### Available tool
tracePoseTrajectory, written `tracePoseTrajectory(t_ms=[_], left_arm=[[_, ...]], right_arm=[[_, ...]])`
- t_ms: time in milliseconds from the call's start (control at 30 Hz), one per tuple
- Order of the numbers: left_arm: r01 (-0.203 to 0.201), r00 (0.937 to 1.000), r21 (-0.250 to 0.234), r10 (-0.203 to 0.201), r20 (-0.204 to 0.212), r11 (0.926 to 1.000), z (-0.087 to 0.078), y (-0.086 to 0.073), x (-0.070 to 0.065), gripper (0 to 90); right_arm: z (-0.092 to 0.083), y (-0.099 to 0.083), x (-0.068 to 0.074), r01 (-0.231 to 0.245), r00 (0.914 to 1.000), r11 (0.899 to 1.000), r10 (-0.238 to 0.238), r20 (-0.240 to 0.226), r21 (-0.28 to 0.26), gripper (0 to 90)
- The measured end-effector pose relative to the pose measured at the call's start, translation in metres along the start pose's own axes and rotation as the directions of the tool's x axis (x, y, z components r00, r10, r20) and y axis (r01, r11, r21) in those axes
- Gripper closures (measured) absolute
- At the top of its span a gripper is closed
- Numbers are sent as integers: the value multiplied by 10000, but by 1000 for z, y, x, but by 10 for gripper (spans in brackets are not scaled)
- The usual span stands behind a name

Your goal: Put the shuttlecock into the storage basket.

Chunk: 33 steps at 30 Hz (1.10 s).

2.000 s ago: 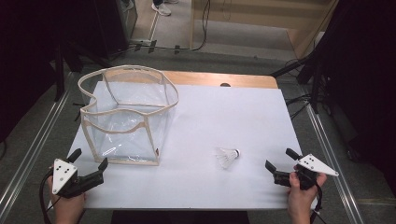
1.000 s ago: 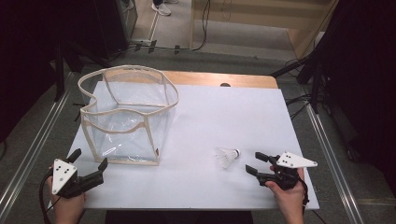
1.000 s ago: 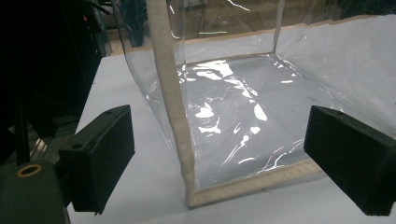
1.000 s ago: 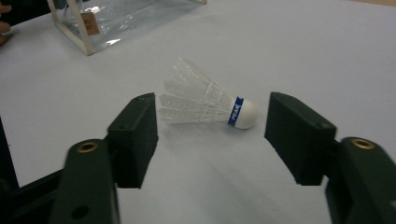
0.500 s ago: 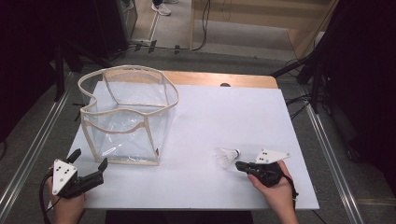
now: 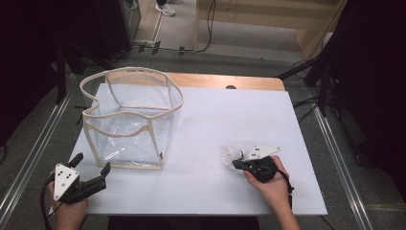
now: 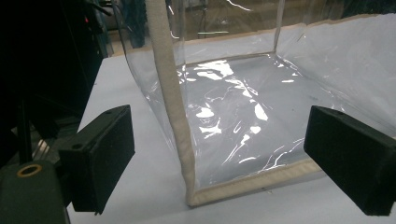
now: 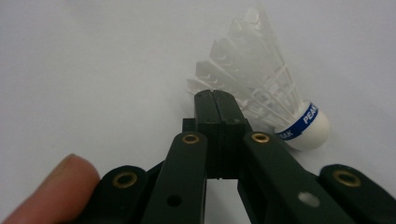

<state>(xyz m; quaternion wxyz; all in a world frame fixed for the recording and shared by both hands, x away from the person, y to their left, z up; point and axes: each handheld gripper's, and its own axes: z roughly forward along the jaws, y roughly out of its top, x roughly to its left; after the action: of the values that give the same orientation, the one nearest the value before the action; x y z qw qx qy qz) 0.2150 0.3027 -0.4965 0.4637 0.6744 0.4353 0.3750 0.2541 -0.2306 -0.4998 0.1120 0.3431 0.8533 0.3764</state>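
A white worktop (image 6: pixel 249 115) fills the middle of the frame, with a strip of bare wood (image 6: pixel 225 81) along its far edge. Grey floor (image 6: pixel 43 139) with metal rails (image 6: pixel 342 167) runs down both sides. Black cables (image 6: pixel 208 24) trail across the upper centre, and dark curtains (image 6: pixel 373 72) close the upper corners.

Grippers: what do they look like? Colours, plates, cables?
Both are black, two-jaw, handheld. The left gripper has blocky black pads and a grey three-cornered plate; a dark cable trails from it. The right gripper has brass-coloured rivets on its linkage and a pale plate.
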Motion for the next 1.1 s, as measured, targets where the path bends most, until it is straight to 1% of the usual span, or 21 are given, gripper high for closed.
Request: tracePoseTrajectory(t_ms=[33, 167, 200, 267, 333, 433, 533, 633, 700, 767, 867, 933, 1000, 1100], left_arm=[[-2, 10000, -2, 2, -3, 10000, 0, 0, 0, 92], [-18, 10000, 3, 18, -3, 10000, 0, 0, 0, 92], [-16, 10000, -5, 16, -1, 10000, 0, 0, 0, 92], [-3, 10000, -13, 3, -3, 10000, 0, 0, 0, 92], [18, 10000, -40, -18, 24, 10000, 0, 0, 0, 92], [32, 10000, -63, -31, 35, 10000, 0, 0, 1, 92], [8, 10000, -27, -8, 18, 10000, 0, 0, 0, 92], [44, 10000, -69, -44, 30, 10000, 0, 0, 1, 92], [62, 10000, -71, -62, 25, 10000, 0, 0, 1, 92], [58, 10000, -75, -58, 23, 10000, 0, 0, 0, 92], [32, 10000, -64, -32, 25, 10000, 0, 0, 0, 92], [43, 10000, -70, -43, 26, 10000, 0, 0, 0, 92], [46, 10000, -73, -46, 14, 10000, 0, 0, 0, 92], [50, 10000, -75, -50, 18, 10000, 0, 0, 0, 92]], right_arm=[[1, 2, -2, -73, 10000, 9999, 74, 59, -99, 875], [6, 7, -6, -227, 9994, 9996, 230, 274, -143, 875], [10, 10, -9, -331, 9984, 9994, 336, 452, -108, 875], [10, 10, -10, -408, 9981, 9991, 413, 457, -103, 875], [13, 12, -13, -502, 9970, 9987, 508, 588, -114, 875], [15, 14, -20, -801, 9943, 9965, 815, 682, -228, 875], [17, 15, -23, -825, 9936, 9963, 839, 761, -222, 875], [18, 16, -27, -1004, 9904, 9947, 1020, 929, -217, 875], [17, 17, -30, -1202, 9872, 9923, 1227, 1015, -304, 875], [18, 18, -32, -1212, 9866, 9920, 1244, 1054, -357, 875], [19, 19, -34, -1236, 9856, 9919, 1263, 1128, -302, 874], [21, 21, -36, -1148, 9857, 9930, 1171, 1210, -262, 875], [21, 22, -38, -1156, 9848, 9930, 1178, 1276, -245, 875], [20, 23, -42, -1267, 9814, 9917, 1283, 1428, -204, 874]])
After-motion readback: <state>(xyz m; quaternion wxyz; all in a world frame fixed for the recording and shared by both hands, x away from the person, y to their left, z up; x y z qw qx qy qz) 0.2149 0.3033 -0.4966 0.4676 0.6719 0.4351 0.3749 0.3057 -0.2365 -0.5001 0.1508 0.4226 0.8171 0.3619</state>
